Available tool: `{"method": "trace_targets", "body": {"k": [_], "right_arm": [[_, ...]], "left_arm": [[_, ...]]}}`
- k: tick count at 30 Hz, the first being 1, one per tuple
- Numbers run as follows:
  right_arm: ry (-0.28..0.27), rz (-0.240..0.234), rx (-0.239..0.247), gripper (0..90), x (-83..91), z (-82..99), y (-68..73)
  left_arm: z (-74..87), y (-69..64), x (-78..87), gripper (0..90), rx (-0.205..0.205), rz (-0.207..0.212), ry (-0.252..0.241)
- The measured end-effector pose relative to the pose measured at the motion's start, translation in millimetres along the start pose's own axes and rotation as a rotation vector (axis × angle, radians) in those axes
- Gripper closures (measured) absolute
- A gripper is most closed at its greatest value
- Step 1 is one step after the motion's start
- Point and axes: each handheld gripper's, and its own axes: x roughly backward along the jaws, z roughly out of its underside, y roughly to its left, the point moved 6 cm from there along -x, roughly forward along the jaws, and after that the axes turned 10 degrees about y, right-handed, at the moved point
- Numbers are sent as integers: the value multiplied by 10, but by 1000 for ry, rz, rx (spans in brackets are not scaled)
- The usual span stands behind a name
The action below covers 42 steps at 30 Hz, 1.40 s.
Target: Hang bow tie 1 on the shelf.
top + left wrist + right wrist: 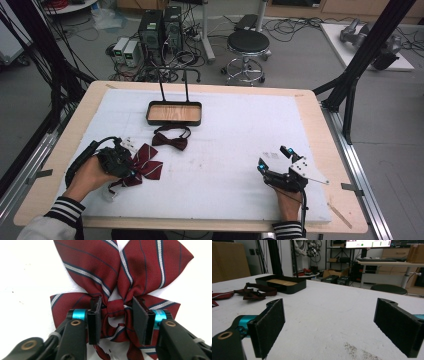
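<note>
1. The left gripper (pixel 113 315) has its jaws part-way closed around the knot of the striped bow tie (pixel 120 277), one pad on each side of the knot; they look to be touching the cloth, but I cannot tell whether the grip is firm yet.
2. The right gripper (pixel 329 322) rests wide open over bare white mat (pixel 240 130), holding nothing.
3. The striped bow tie lies flat near the left front of the mat, with a plain dark bow tie (pixel 171 140) just beyond it and a black tray (pixel 174 113) farther back.
4. To do this well, squeeze squarely on the knot (not the loose wings), then lift straight up so the strap trails freely.
</note>
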Motion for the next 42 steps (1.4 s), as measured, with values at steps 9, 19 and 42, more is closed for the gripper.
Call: {"method": "trace_targets", "body": {"k": [9,19,42], "right_arm": [[-1,0,-1,92,0,-1,0],[-4,5,8,92,0,-2,1],[-4,1,-4,92,3,-1,1]], "left_arm": [[21,-1,4,655,-1,-4,-24],[29,27,53,676,4,-23,-106],[-87,157,451,675,42,-87,-428]]}}
